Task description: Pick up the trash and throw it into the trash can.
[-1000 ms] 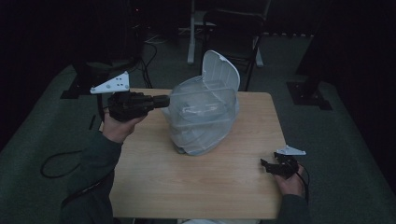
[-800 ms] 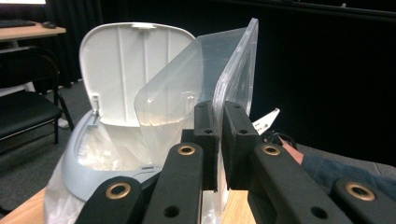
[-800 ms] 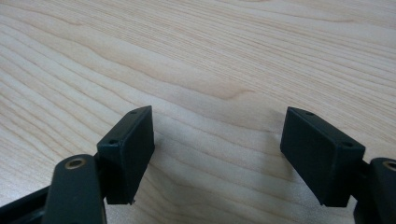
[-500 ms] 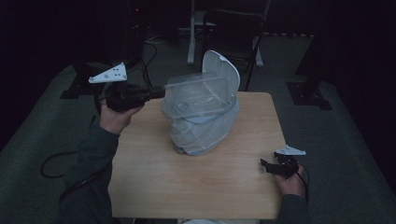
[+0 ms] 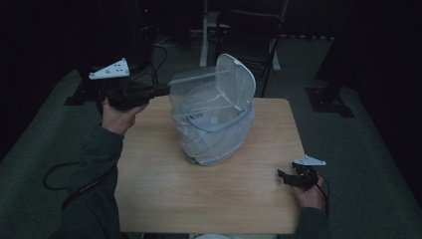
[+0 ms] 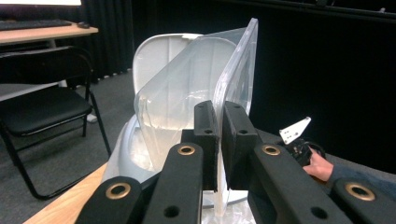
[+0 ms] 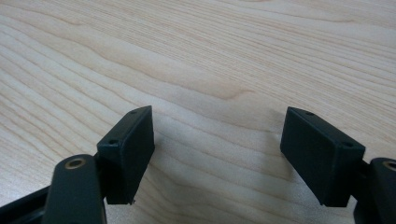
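A small pale bin [image 5: 215, 147] stands mid-table, its swing lid [image 5: 241, 79] tipped up at the back. It is lined with a clear plastic bag [image 5: 196, 94]. At the bin's left, my left gripper [image 5: 166, 89] is shut on the bag's edge and holds it stretched up above the rim. The left gripper view has its jaws [image 6: 219, 126] pinched on the clear bag [image 6: 187, 93] in front of the white lid [image 6: 159, 56]. My right gripper [image 5: 282, 175] lies near the table's [image 5: 164, 189] front right corner. It stands open [image 7: 217, 140] over bare wood, holding nothing.
A black folding chair [image 5: 249, 35] stands behind the table, also seen as a chair [image 6: 42, 107] in the left gripper view. Dark stand bases [image 5: 328, 99] sit on the floor at the right. A cable [image 5: 64, 174] loops on the floor at the left.
My left gripper has risen and drawn back to the left, pulling the bag's edge higher out of the bin. The right gripper has stayed put.
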A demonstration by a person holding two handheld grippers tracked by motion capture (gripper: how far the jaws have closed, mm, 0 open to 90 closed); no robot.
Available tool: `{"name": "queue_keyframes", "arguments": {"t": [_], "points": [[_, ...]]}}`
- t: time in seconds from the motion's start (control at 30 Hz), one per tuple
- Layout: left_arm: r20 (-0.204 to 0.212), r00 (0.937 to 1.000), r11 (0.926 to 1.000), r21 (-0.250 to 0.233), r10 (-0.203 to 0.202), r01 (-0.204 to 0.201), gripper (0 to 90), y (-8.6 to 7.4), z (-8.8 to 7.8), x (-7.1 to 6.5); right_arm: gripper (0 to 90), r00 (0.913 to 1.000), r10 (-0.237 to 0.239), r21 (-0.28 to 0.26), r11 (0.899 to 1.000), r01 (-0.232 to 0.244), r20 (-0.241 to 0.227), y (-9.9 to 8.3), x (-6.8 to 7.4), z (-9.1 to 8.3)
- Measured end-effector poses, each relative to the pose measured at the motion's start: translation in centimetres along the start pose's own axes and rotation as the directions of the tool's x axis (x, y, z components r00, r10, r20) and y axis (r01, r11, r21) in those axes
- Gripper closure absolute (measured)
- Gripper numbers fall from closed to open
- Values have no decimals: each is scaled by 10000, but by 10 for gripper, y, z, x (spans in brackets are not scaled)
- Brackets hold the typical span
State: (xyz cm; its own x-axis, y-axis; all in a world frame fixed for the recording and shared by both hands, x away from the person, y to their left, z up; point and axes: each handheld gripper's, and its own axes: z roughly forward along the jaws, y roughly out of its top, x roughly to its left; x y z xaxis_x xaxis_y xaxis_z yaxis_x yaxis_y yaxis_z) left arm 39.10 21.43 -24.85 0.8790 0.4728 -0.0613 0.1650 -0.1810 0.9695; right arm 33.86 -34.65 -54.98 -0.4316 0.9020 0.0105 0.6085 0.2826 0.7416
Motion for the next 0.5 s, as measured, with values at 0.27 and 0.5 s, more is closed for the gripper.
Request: {"name": "queue_keyframes", "arguments": {"t": [0.27,0.5], "points": [[-413,9991,9999,147,-2,8,868,4,-1,8,250,10000,-2,-1,10000,2,1,0,0,0],[-699,9975,9995,320,56,-33,868,10,2,13,251,10000,1,-1,10000,-1,1,0,0,0]]}}
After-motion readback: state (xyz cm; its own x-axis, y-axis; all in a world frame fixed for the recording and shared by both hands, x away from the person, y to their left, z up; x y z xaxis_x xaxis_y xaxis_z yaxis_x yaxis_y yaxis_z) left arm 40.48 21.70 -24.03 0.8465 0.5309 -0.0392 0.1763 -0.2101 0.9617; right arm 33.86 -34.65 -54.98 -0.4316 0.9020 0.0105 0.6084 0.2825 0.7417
